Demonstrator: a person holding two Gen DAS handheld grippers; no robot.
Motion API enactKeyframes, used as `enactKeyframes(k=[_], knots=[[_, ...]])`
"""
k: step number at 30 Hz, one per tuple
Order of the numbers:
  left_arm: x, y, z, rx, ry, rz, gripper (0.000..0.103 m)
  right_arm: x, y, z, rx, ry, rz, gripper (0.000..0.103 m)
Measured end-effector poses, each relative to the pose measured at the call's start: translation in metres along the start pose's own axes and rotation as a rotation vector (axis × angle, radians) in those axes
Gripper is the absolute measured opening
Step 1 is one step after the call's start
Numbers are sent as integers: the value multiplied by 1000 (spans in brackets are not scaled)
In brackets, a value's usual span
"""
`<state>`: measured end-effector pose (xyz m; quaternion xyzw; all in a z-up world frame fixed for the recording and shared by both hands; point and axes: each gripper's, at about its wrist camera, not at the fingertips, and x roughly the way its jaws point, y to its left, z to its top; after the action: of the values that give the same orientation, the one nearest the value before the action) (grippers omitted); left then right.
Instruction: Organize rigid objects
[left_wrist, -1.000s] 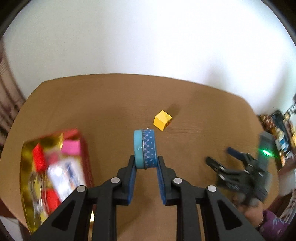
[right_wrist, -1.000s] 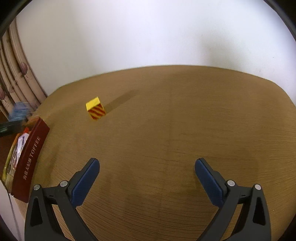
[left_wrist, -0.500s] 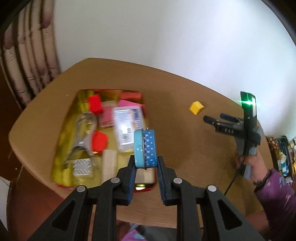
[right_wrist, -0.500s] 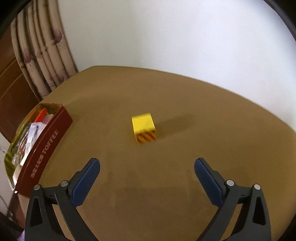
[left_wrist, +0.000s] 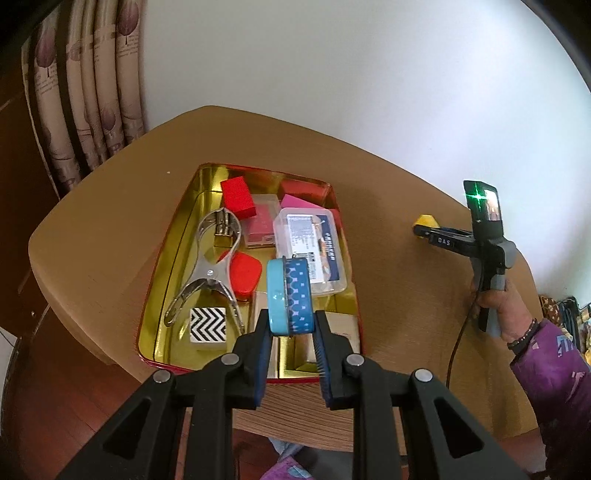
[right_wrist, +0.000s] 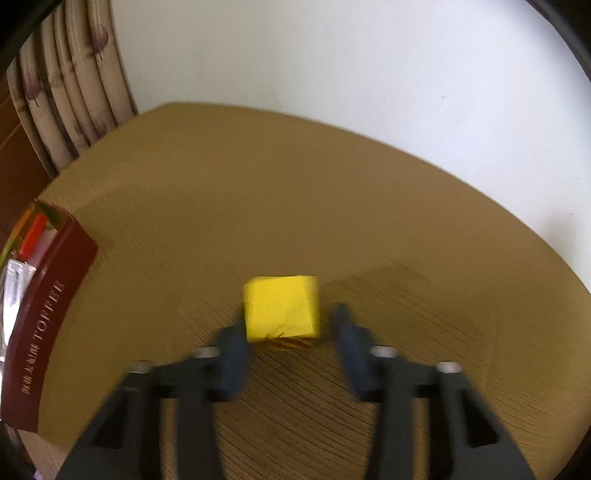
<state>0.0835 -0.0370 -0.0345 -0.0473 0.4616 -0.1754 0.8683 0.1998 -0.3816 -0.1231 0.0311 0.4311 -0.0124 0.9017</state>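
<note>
My left gripper (left_wrist: 290, 326) is shut on a round blue tin (left_wrist: 289, 296), held on edge above the near end of the red toffee tin tray (left_wrist: 159, 258). The tray holds red blocks, a metal punch (left_wrist: 212, 266), a clear plastic box (left_wrist: 310, 247) and a zigzag block (left_wrist: 207, 324). My right gripper (right_wrist: 286, 334) straddles the yellow cube (right_wrist: 282, 308) on the table, jaws narrowed around it with a small gap on the right side. In the left wrist view the right gripper (left_wrist: 424, 230) shows beside the cube (left_wrist: 424, 220).
The tray's red wall (right_wrist: 44, 325) stands at the left of the right wrist view. The round wooden table (right_wrist: 332, 206) ends at a white wall behind. A curtain (left_wrist: 85, 92) hangs at the back left. The person's arm (left_wrist: 546, 350) is at the right.
My left gripper carried the blue tin from the table's middle to above the tray. My right gripper moved in on the yellow cube and its jaws narrowed around it.
</note>
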Motion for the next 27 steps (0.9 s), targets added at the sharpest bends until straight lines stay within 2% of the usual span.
enactKeyframes(k=[4, 9, 14, 18, 23, 27], knots=[[5, 6, 2, -6, 4, -7, 22, -22, 7, -14, 23, -42, 33, 28], [10, 0, 9, 52, -3, 4, 22, -62, 11, -59, 75, -99, 93, 28], [27, -5, 16, 99, 27, 19, 22, -92, 23, -91, 122, -138, 136, 28], [40, -8, 20, 126, 36, 44, 22, -109, 21, -105, 151, -144, 161, 28], [49, -10, 26, 156, 20, 111, 22, -121, 20, -105, 146, -151, 167, 28], [35, -5, 25, 123, -39, 126, 22, -129, 26, -97, 128, -166, 181, 28]])
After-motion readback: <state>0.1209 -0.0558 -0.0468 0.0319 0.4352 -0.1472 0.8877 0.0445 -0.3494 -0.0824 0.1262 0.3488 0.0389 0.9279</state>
